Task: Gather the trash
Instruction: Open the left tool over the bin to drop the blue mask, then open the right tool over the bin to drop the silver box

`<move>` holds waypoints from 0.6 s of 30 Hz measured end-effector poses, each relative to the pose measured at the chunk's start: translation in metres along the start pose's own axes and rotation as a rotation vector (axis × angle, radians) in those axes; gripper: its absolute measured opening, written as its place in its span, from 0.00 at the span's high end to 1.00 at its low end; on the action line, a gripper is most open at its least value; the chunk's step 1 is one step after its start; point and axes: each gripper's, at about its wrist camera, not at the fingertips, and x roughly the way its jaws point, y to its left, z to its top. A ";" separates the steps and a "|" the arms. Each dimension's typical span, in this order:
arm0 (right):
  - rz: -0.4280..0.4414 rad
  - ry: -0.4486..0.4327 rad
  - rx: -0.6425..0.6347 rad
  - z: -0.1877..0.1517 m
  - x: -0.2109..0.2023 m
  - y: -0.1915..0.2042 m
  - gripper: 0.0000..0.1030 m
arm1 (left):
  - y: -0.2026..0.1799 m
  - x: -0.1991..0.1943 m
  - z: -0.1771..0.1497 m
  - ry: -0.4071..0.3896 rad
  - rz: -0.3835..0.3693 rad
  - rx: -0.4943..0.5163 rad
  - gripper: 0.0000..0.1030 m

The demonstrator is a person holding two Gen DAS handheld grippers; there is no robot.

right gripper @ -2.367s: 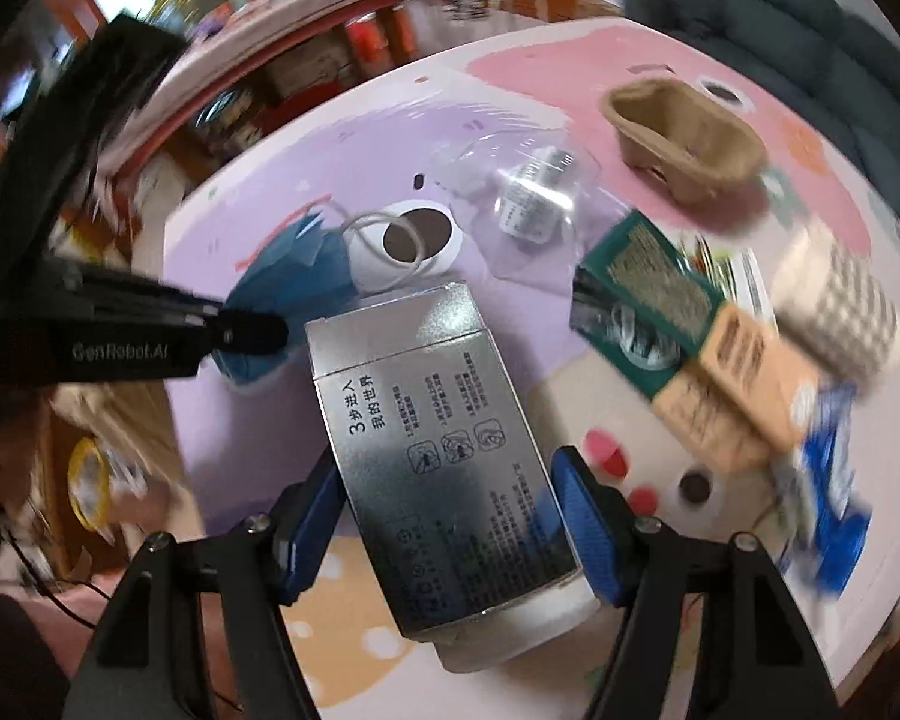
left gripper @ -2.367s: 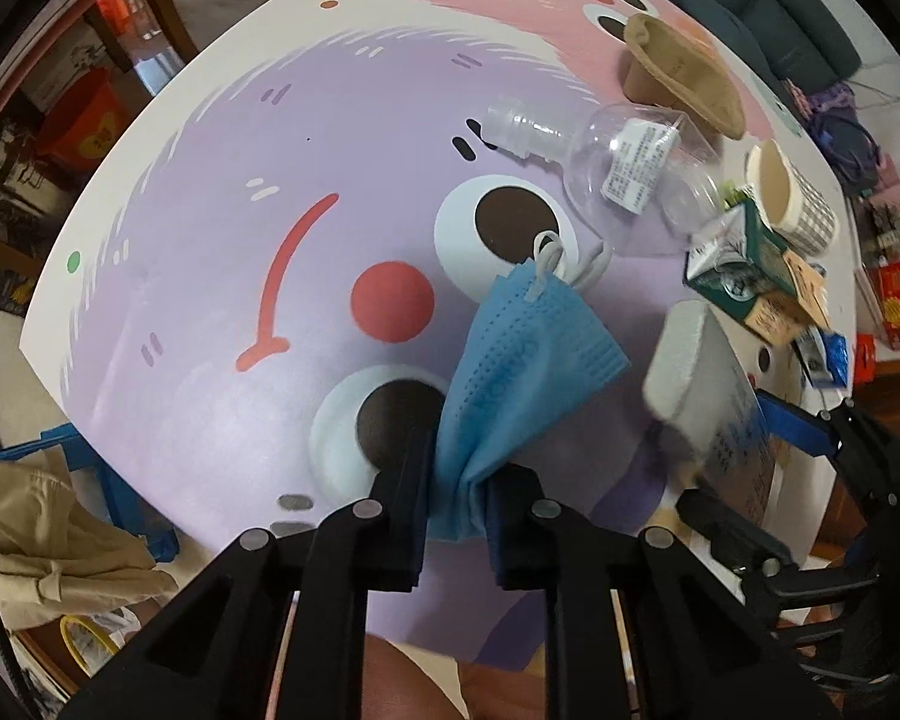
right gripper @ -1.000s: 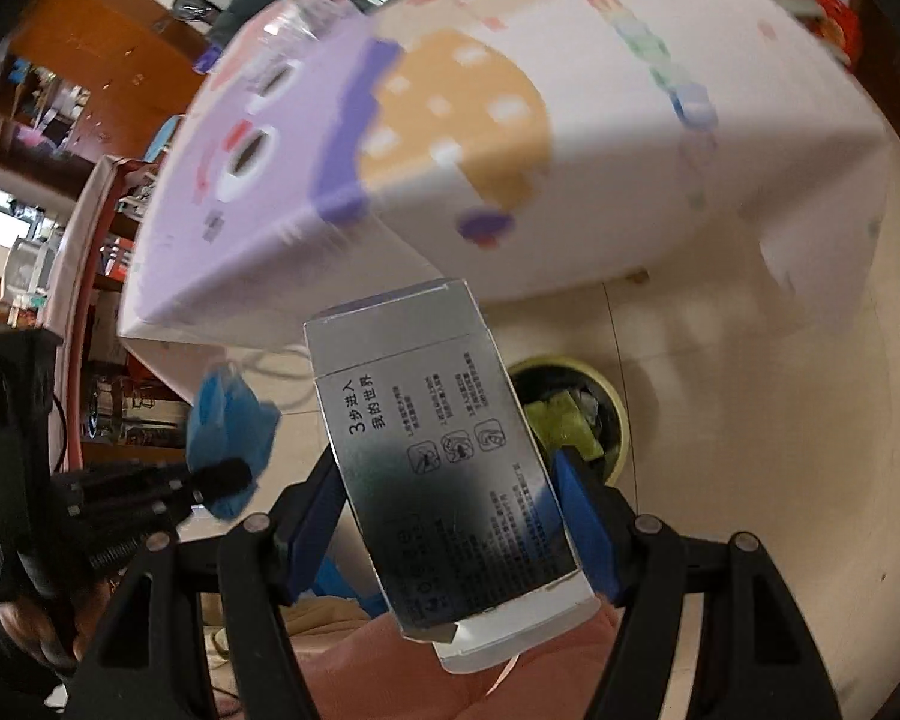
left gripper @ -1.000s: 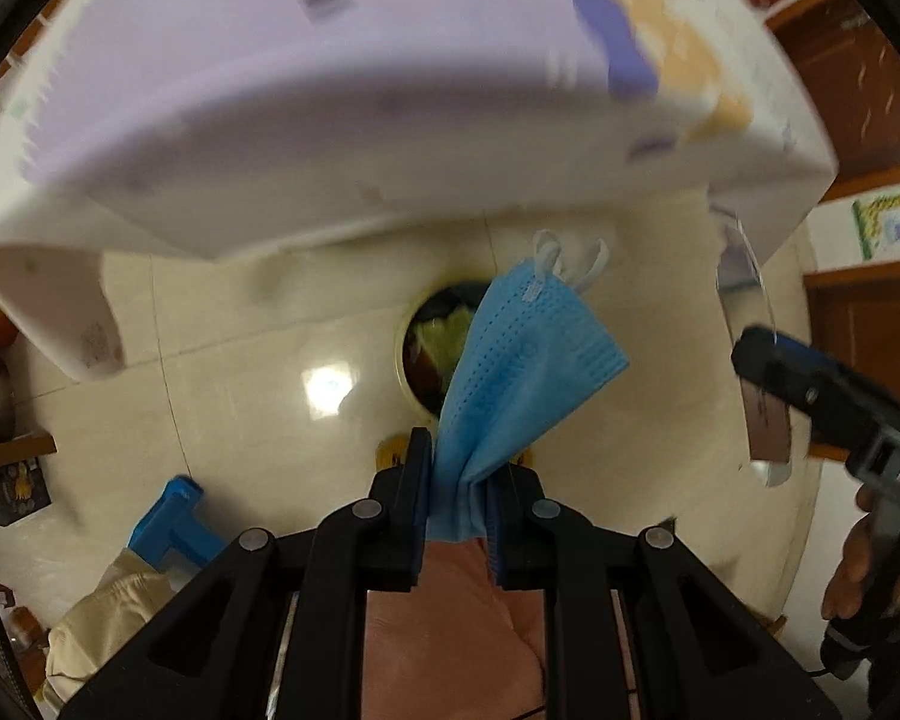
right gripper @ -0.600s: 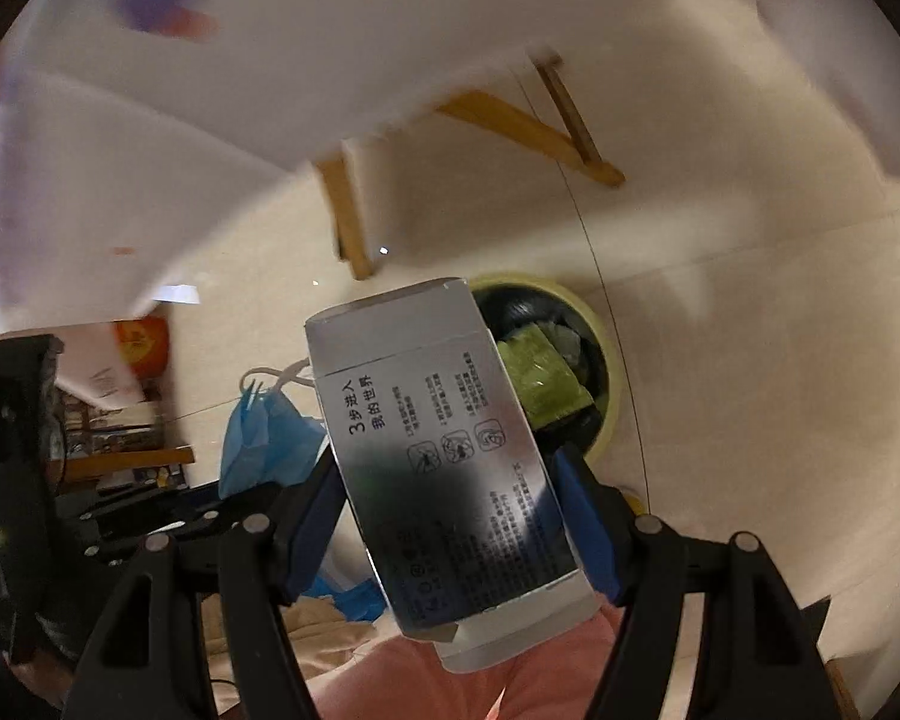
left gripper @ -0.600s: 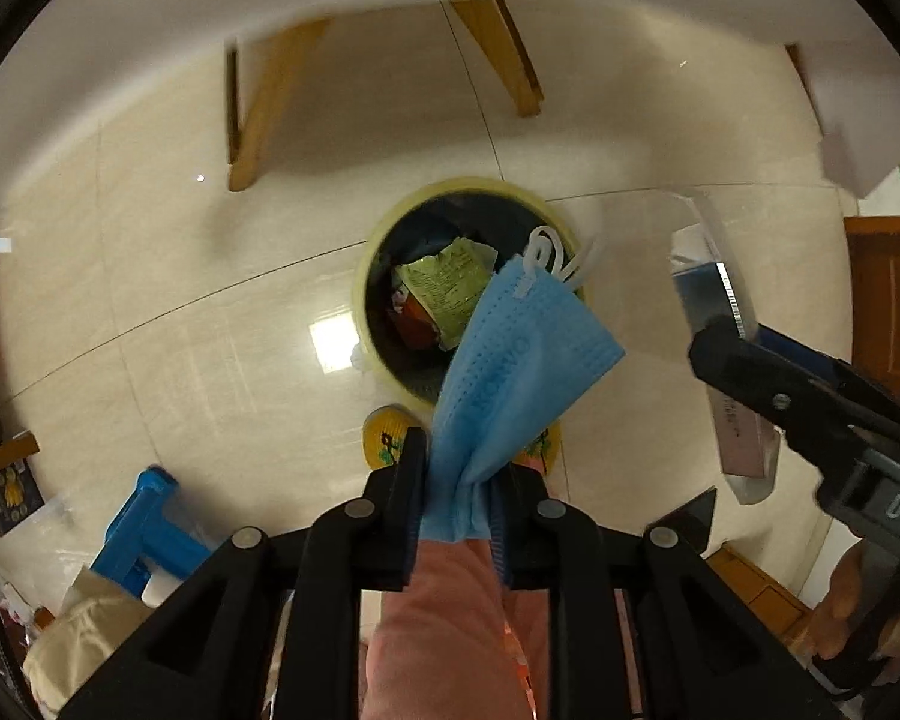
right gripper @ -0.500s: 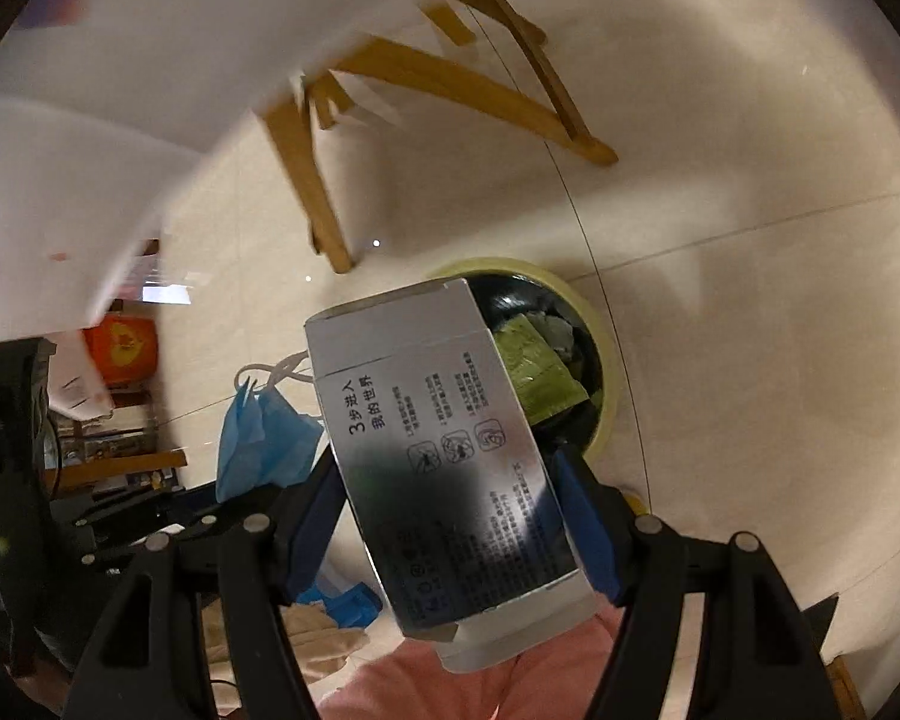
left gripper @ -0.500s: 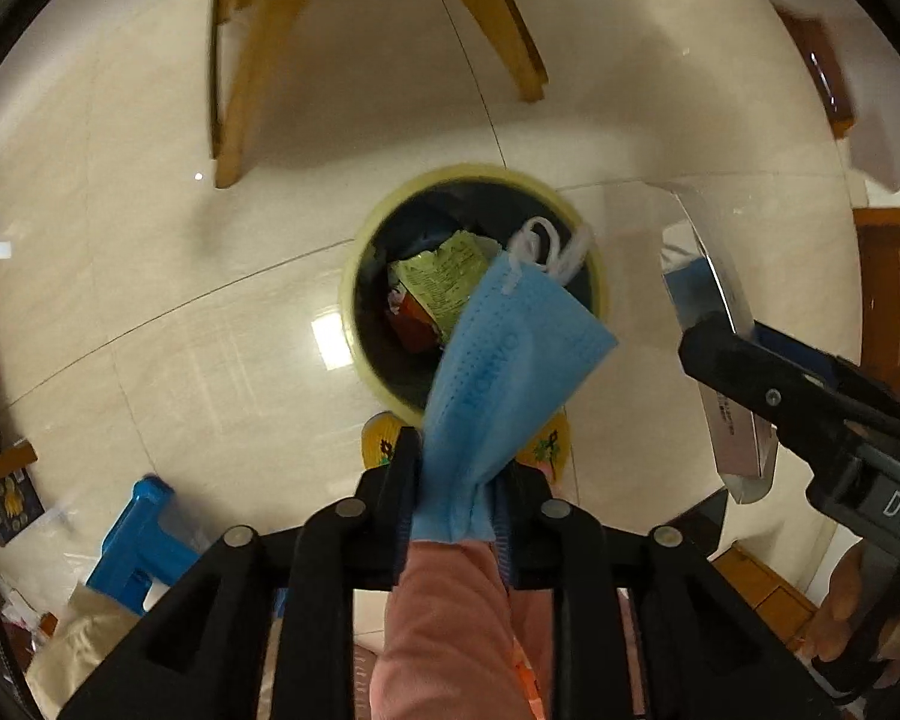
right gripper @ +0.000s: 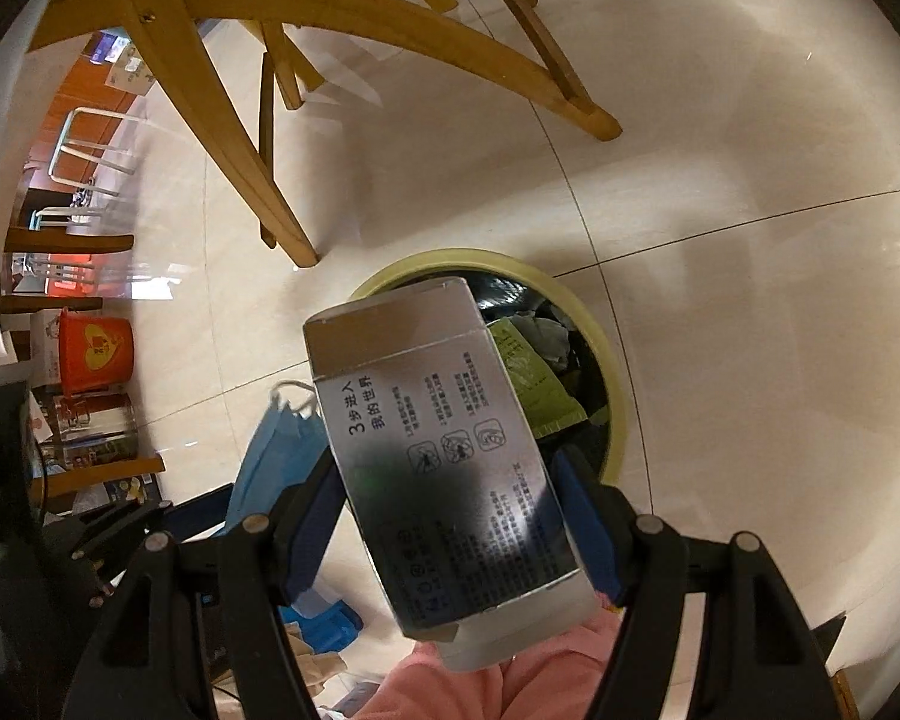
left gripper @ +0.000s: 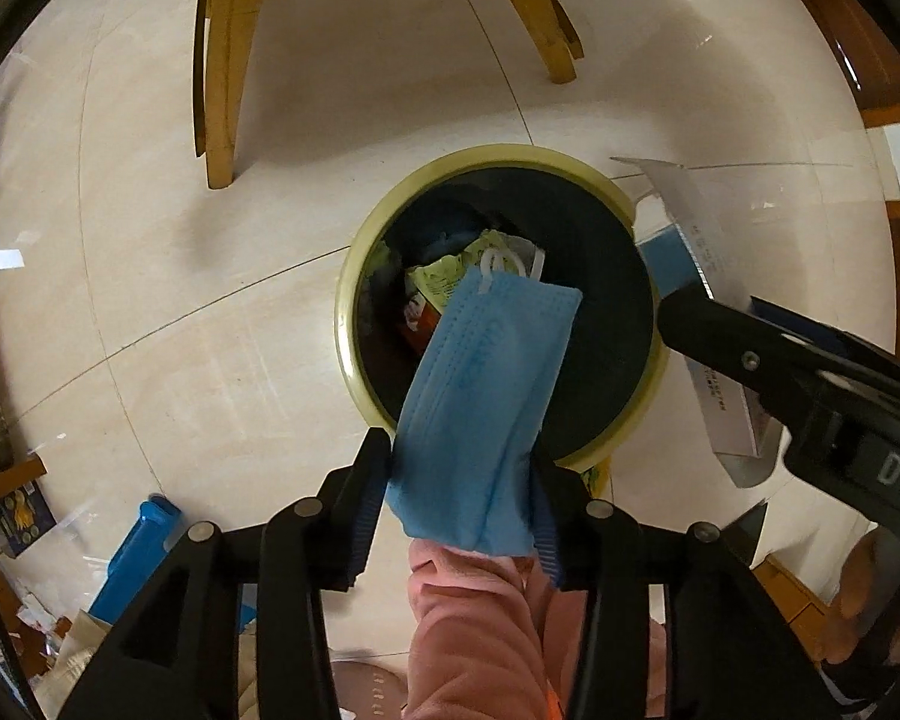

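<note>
My left gripper [left gripper: 462, 492] has spread its jaws wider than before; the blue face mask [left gripper: 486, 390] still lies between them and hangs over the round yellow-rimmed trash bin [left gripper: 354, 300] on the floor. The bin holds green and red wrappers [left gripper: 438, 282]. My right gripper [right gripper: 450, 498] is shut on a silver printed carton [right gripper: 444, 456] and holds it just above the near-left edge of the bin [right gripper: 612, 372]. The mask also shows in the right wrist view [right gripper: 276, 450], and the carton in the left wrist view [left gripper: 708, 324].
Wooden chair legs [left gripper: 222, 60] stand on the tiled floor behind the bin, also in the right wrist view [right gripper: 222, 120]. A blue object [left gripper: 132, 558] lies on the floor at the lower left. An orange bucket [right gripper: 93, 348] stands at the left. A pink-clad leg [left gripper: 468, 630] is below the grippers.
Both grippers have swung off the table and down over the floor bin. The left jaws have opened wider around the mask. The carton stays gripped on the right.
</note>
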 end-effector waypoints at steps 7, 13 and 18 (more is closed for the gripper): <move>-0.003 0.000 -0.013 0.003 0.004 0.004 0.31 | -0.001 -0.004 0.004 -0.025 0.017 0.012 0.49; -0.011 -0.004 -0.018 0.004 0.006 0.006 0.31 | -0.001 -0.009 0.006 -0.047 0.024 0.012 0.48; -0.008 0.008 -0.029 0.003 0.008 0.009 0.31 | 0.003 -0.014 0.006 -0.060 0.029 0.004 0.48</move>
